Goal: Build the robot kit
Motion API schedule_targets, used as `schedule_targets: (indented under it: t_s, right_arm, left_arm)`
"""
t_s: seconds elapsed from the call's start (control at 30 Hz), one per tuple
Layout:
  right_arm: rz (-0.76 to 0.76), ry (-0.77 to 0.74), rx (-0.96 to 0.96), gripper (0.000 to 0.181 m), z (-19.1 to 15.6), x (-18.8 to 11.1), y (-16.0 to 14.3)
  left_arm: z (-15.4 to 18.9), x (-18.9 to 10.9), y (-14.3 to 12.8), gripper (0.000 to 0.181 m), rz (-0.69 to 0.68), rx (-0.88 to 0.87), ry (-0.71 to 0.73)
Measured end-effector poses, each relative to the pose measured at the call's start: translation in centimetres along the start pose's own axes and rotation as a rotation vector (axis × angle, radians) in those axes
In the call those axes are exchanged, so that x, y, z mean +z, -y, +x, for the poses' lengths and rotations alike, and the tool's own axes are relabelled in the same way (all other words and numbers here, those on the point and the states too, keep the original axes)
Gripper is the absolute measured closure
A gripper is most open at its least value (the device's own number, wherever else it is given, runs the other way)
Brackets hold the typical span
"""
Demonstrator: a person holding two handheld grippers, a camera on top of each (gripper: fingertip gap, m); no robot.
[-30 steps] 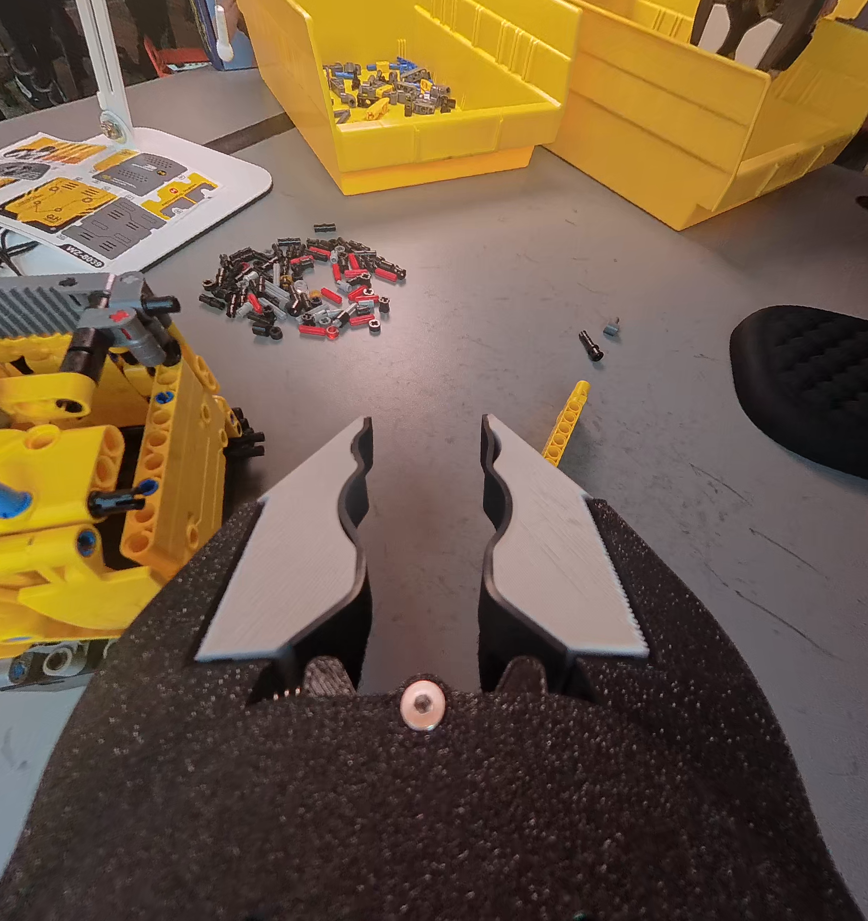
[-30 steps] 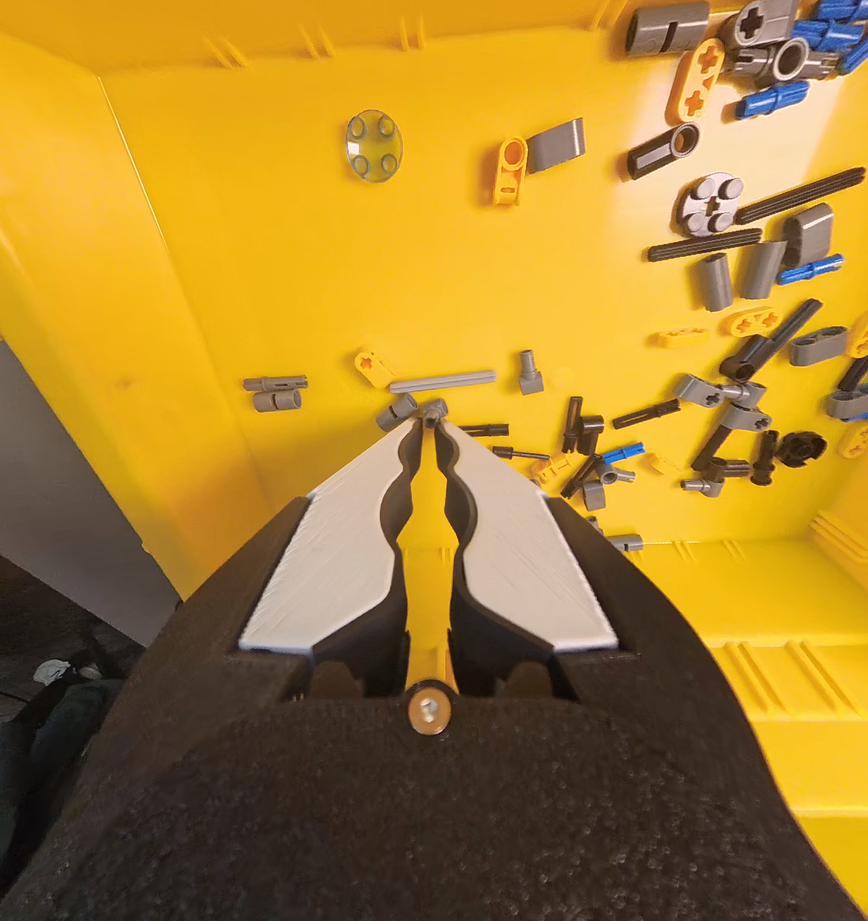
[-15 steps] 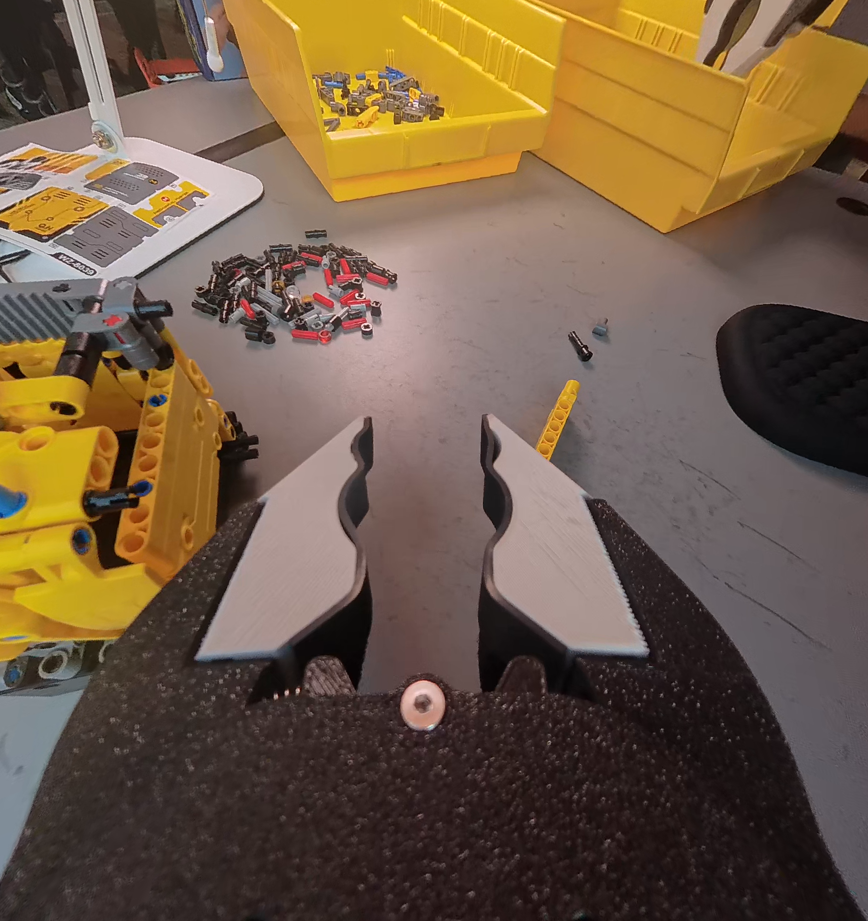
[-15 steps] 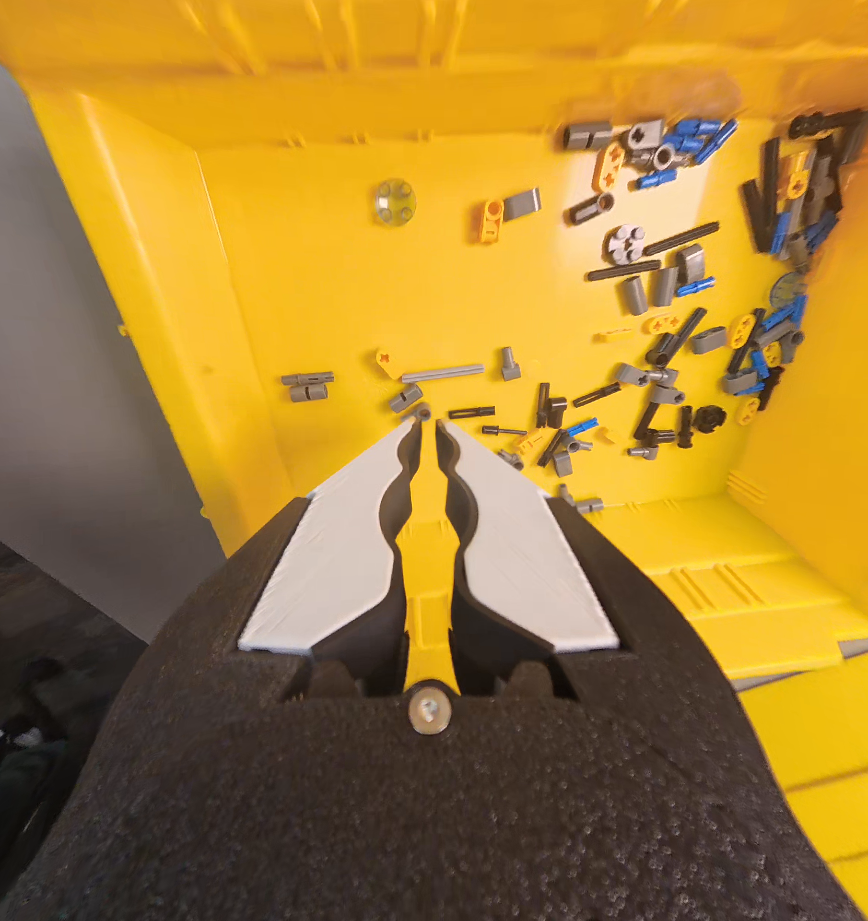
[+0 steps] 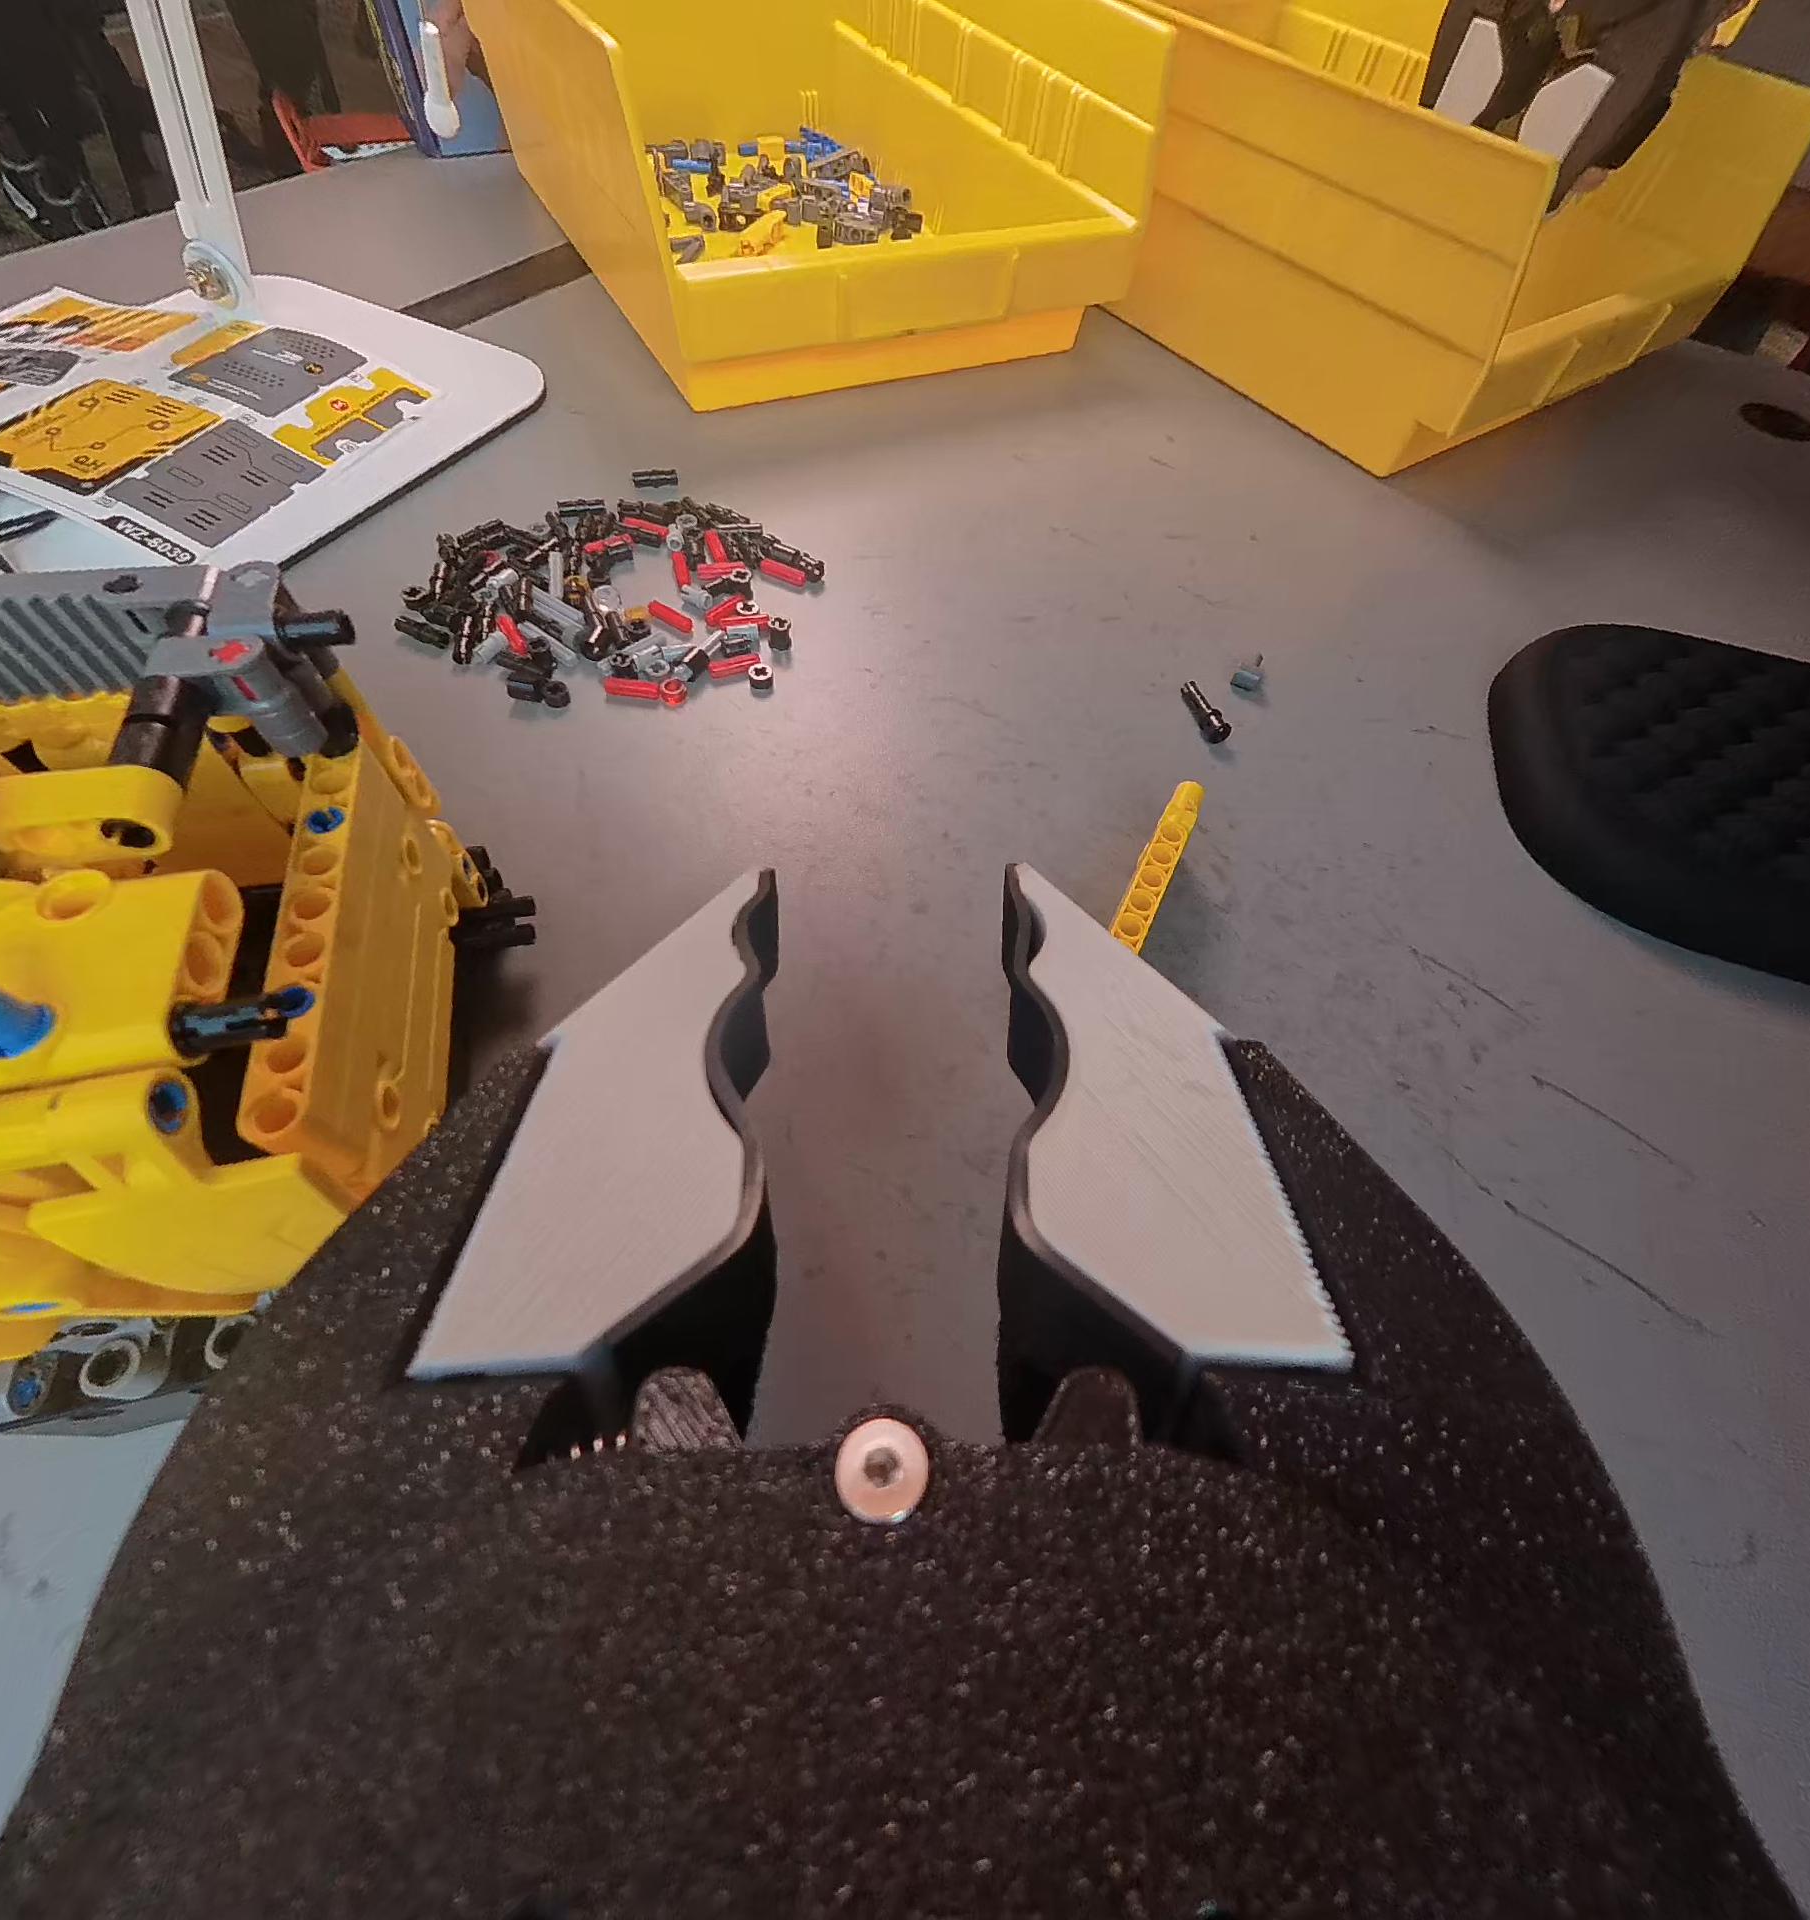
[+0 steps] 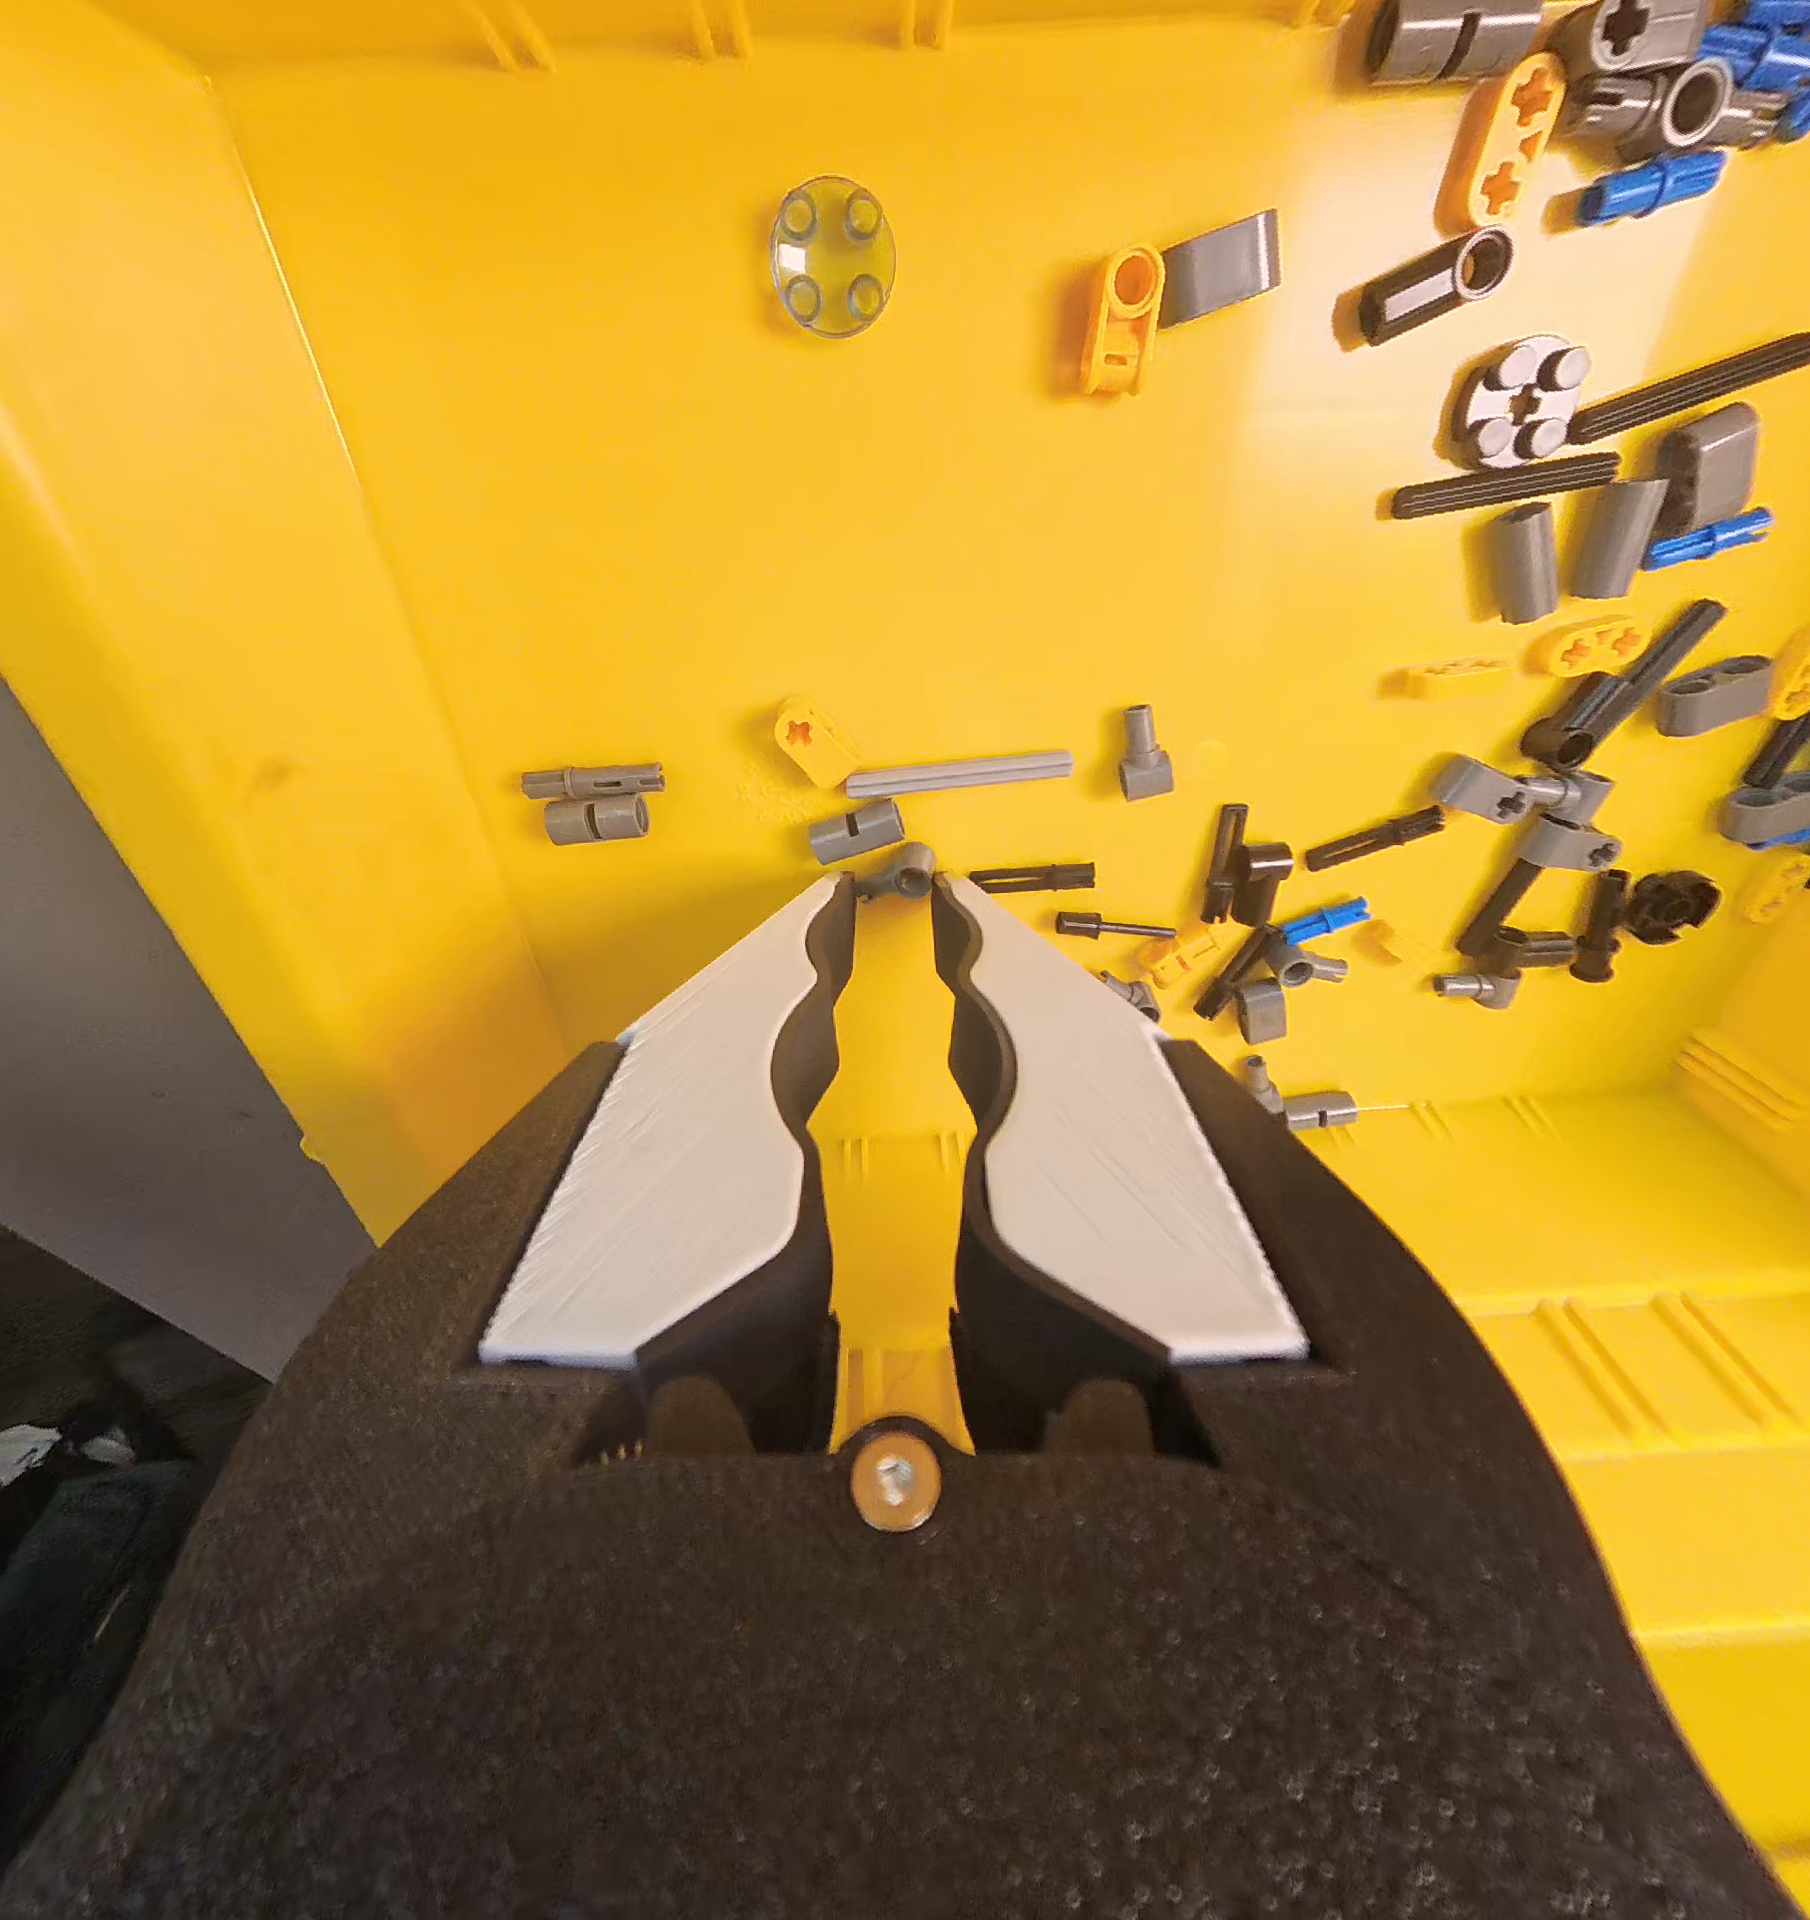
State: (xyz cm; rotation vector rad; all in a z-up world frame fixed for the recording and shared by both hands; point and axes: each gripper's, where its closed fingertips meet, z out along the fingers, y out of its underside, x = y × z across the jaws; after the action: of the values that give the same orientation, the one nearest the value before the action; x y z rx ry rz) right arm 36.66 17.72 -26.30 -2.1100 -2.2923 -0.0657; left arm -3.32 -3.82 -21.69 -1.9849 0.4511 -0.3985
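The right hand-held gripper [image 6: 890, 891] reaches down into a yellow bin [image 6: 527, 436], its fingers drawn close but not quite together. A small grey elbow connector [image 6: 901, 883] sits right at the tips, at centre frame. I cannot tell whether it is pinched or merely bracketed. Its long axis runs across the frame, rising slightly to the right. With so little of it between the tips it could well slip or flick out, or the tips could nudge the grey sleeve [image 6: 857, 829] just above it. The left hand-held gripper [image 5: 890, 883] hangs spread and empty over the table [image 5: 984, 582]. A yellow beam [image 5: 1155, 868] lies just beside its right finger, pointing to the upper right, and the yellow brick model [image 5: 153, 987] stands close at left, where it could be bumped.
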Motion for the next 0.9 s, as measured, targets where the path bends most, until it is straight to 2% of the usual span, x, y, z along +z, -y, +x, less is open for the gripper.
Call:
schedule_targets:
  t_s: [0.17,0.27,0.4,0.5,0.6,0.7,0.77,0.9]
  right_arm:
    - [-0.005,-0.032,0.006,0.168,0.5,-1.1,-0.2]
    - [0.104,-0.121,0.013,0.168,1.7,-5.6,2.1]
    - [0.373,-0.274,-0.049,0.168,0.9,-14.4,10.2]
    - [0.501,-0.308,-0.121,0.167,-2.9,-17.8,17.1]
    - [0.508,-0.273,-0.167,0.167,-7.9,-16.4,22.4]
    - [0.473,-0.216,-0.193,0.167,-12.0,-12.2,25.8]
    - [0.455,-0.161,-0.201,0.167,-14.0,-9.1,27.1]
    - [0.431,-0.083,-0.176,0.167,-15.0,-4.4,27.5]
  left_arm:
    - [0.0,0.0,0.0,0.138,0.000,0.000,-0.002]
    - [0.1,0.0,0.0,0.138,0.000,0.002,-0.006]
    - [0.2,-0.1,0.1,0.138,0.006,0.004,-0.010]
    - [0.3,-0.3,0.3,0.138,0.024,0.015,-0.010]
    - [0.3,-0.7,0.6,0.138,0.045,0.031,0.001]
    - [-0.1,-1.2,1.1,0.136,0.074,0.042,0.030]
    - [-0.4,-1.6,1.7,0.134,0.106,0.037,0.046]
    - [-0.7,-2.5,2.5,0.132,0.143,0.033,0.060]
